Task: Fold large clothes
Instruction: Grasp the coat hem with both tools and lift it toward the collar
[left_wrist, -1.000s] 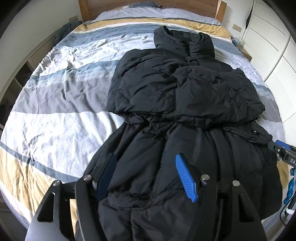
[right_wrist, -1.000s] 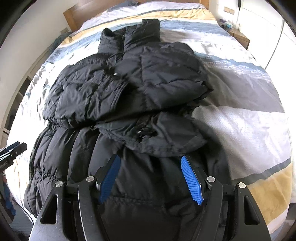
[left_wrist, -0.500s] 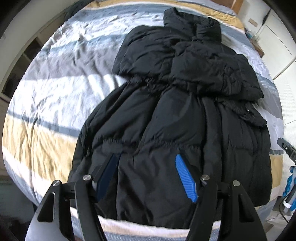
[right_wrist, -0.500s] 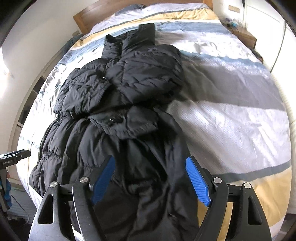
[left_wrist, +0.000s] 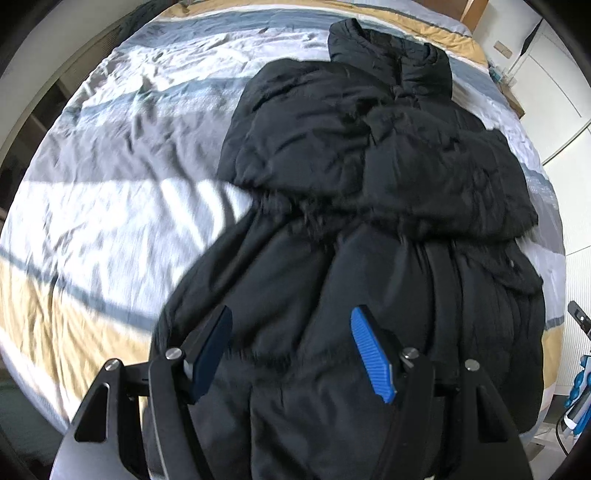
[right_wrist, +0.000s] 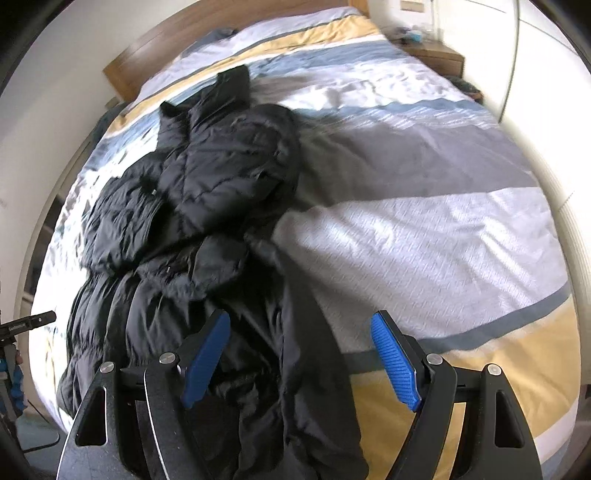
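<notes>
1. Long black quilted puffer coat (left_wrist: 369, 206): lies collar-away on the striped quilt-covered bed (left_wrist: 110, 192), sleeves folded across its chest.
2. Left gripper (left_wrist: 295, 350) and right gripper (right_wrist: 301, 363): both spread, empty, above the hem.
3. Handling, judged: bulky, soft, slippery; pinch the hem corners.

The left gripper (left_wrist: 295, 350) points forward and downward with its two blue-padded fingers (left_wrist: 371, 356) spread wide apart, nothing pinched between the pads. The right gripper (right_wrist: 301, 362) is posed the same way, its fingers (right_wrist: 393, 363) spread even wider, and whether they touch anything cannot be told from its own view. In the left wrist view a small black part of the right gripper shows at the far right edge, and the left one likewise peeks in at the far left of the right wrist view.
</notes>
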